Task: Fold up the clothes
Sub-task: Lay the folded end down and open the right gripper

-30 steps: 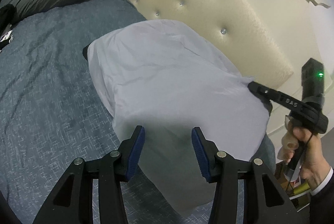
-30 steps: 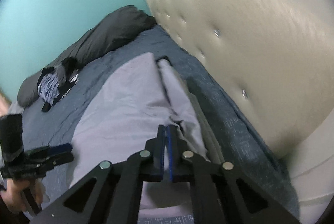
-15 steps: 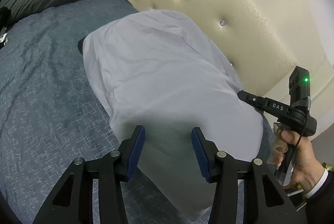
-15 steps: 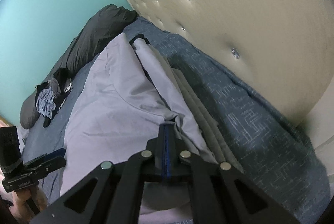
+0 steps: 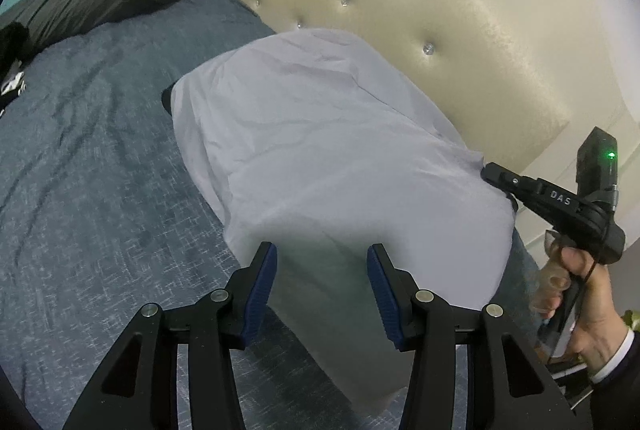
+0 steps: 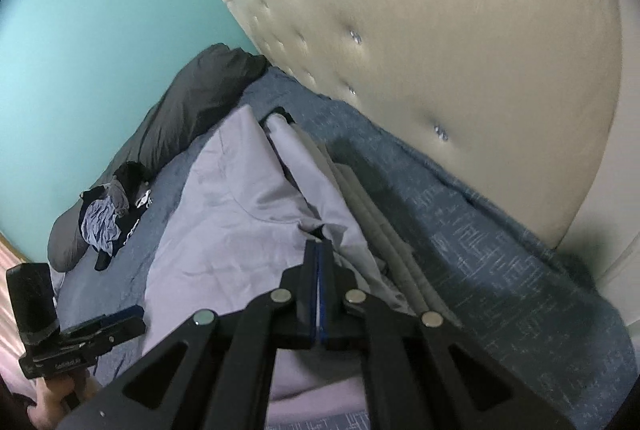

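A pale lilac garment (image 5: pixel 332 157) is lying spread on a bed (image 5: pixel 92 197) covered in a mottled blue-grey bedspread, close beside a cream tufted headboard (image 5: pixel 440 29). No box, basket or other container is showing.

The left tongs (image 5: pixel 322 270) are hovering over the near edge of the garment, angled downward, their blue-padded jaws standing apart with nothing pinched between them. The right tongs (image 6: pixel 318 258) are pointing downward too, and their jaws are pressed together on a fold of the garment's edge on the headboard side. In the left view, a hand (image 5: pixel 580 302) with a dark sleeve and white cuff is holding the right tool's grip, and a green light is glowing on top of it.

The garment is looking smooth across its broad middle, with light creases. Along the headboard side, its edge is lying doubled over in long narrow folds.

A dark grey pillow (image 6: pixel 192 117) is sitting at the far end of the bed against a teal wall (image 6: pixel 100 29). A small heap of dark and striped clothes (image 6: pixel 108 218) is resting near it.
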